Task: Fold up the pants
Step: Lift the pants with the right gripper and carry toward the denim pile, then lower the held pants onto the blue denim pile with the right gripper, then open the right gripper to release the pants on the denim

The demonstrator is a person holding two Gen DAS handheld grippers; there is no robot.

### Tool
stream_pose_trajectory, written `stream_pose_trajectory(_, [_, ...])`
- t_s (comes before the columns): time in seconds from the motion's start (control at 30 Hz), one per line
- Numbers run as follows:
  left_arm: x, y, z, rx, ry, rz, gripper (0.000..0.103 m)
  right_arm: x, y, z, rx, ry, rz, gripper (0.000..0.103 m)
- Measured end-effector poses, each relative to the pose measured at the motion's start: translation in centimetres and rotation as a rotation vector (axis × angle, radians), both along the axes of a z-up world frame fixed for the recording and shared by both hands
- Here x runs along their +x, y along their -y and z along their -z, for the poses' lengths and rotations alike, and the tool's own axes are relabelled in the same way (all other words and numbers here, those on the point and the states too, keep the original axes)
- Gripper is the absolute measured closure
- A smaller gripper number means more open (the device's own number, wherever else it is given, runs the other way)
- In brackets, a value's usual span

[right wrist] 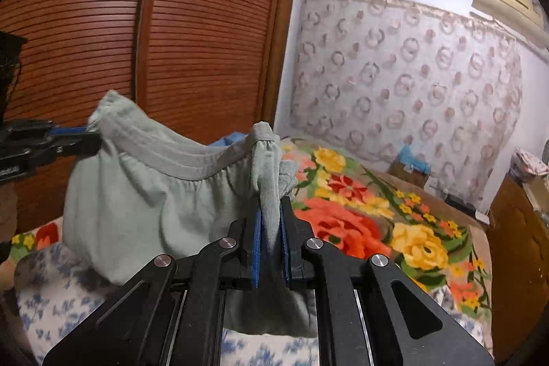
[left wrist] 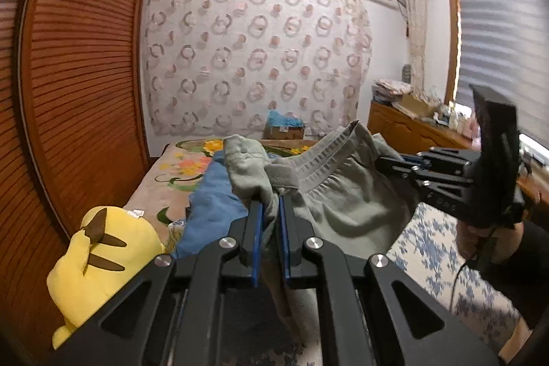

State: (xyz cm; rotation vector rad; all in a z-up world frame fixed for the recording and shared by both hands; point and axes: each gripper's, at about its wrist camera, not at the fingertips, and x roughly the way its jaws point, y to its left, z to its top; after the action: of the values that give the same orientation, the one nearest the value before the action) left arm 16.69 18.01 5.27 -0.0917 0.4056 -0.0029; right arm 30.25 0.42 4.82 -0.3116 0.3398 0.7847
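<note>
Pale grey-green pants point(left wrist: 343, 194) hang in the air above the bed, stretched by their elastic waistband point(right wrist: 185, 160) between both grippers. My left gripper point(left wrist: 271, 204) is shut on a bunched end of the waistband, cloth pinched between its blue pads. My right gripper point(right wrist: 271, 204) is shut on the other end, with cloth trailing down between its fingers. In the left wrist view the right gripper point(left wrist: 387, 163) reaches in from the right, held by a hand. In the right wrist view the left gripper point(right wrist: 85, 134) comes in from the left edge. The legs sag below, partly hidden.
The bed carries a flowered blanket point(right wrist: 377, 222) and a blue-and-white floral sheet point(left wrist: 429, 249). A blue garment point(left wrist: 212, 204) and a yellow plush toy point(left wrist: 99, 259) lie at the left. A slatted wooden wardrobe point(right wrist: 171, 40) stands beside the bed; a cluttered wooden dresser point(left wrist: 411, 126) is at right.
</note>
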Motion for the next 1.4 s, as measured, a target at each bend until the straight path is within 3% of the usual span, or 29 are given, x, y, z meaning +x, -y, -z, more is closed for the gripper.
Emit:
stream_pose_trajectory(0.2, [0.2,-1.7,0.7,-0.012,0.012,-0.05,0.097,3.5,-4.1,-0.6,0.026,-0.032,-0.069,0.096])
stream_pose_trajectory(0.63, [-0.8,-5.3,3.8,-0.085,-0.011,-0.168,0.097,6.9,-14.0,-0.4,-0.063,-0.039,-0.126,0.096])
stream_pose_trajectory(0.73, [-0.6,-5.5,4.7,-0.105,-0.041,-0.171,0.097,7.3,-14.7,0.2,-0.08,-0.063,-0.126,0.095])
stream_pose_trajectory(0.87, [-0.6,-5.6,5.6,-0.116,-0.064,-0.188,0.097,8.0,-14.2,0.2,-0.054,-0.098,-0.084,0.07])
stream_pose_trajectory(0.93, [-0.6,-5.6,6.1,-0.122,-0.073,-0.2,0.097,8.2,-13.4,0.0,-0.016,-0.125,-0.078,0.064])
stream_pose_trajectory(1.07, [-0.7,-5.8,6.8,-0.14,-0.089,-0.212,0.097,8.1,-11.5,0.7,0.049,-0.231,-0.181,0.064])
stream_pose_trajectory(1.2, [-0.5,-5.7,7.4,-0.131,-0.121,-0.217,0.094,8.5,-11.3,2.8,-0.013,-0.281,-0.18,0.064])
stream_pose_trajectory(1.4, [-0.3,-5.5,8.1,-0.114,-0.157,-0.192,0.072,10.5,-11.0,5.0,-0.063,-0.279,-0.095,0.067])
